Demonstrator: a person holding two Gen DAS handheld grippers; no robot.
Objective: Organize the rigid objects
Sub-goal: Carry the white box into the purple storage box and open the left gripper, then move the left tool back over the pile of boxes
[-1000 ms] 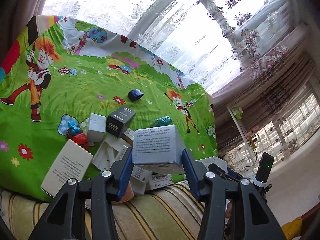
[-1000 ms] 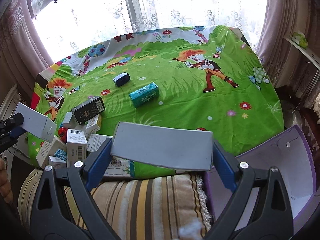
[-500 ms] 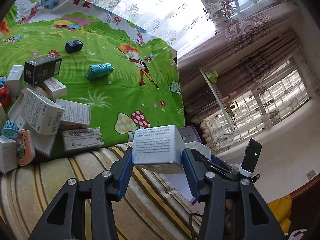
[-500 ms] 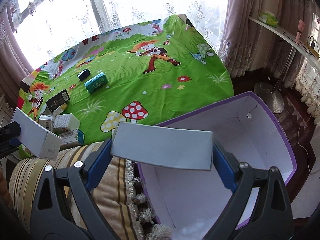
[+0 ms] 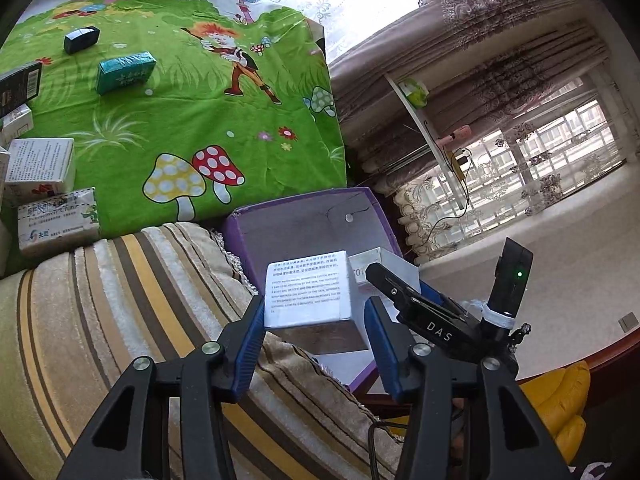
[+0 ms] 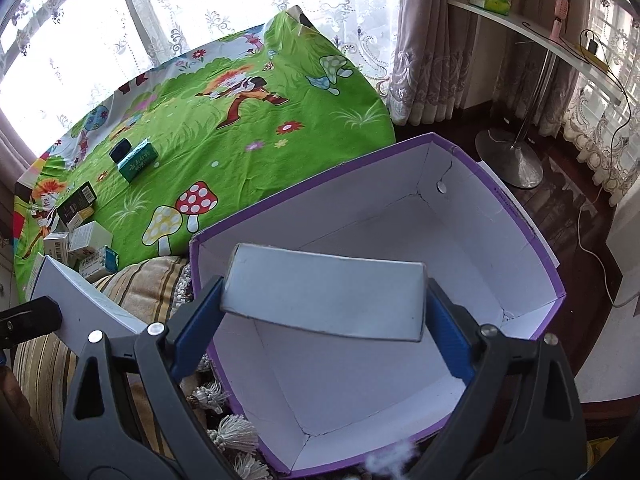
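Left claw (image 5: 314, 350), jaws just opening around white printed carton (image 5: 308, 294); right claw (image 6: 322, 316) grips grey carton (image 6: 324, 296). Release both low inside purple box (image 6: 516, 216).

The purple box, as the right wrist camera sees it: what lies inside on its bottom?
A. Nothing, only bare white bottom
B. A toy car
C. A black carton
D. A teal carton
A: the purple box shows only its bare white bottom; the grey carton hangs above it between the fingers of the right gripper.
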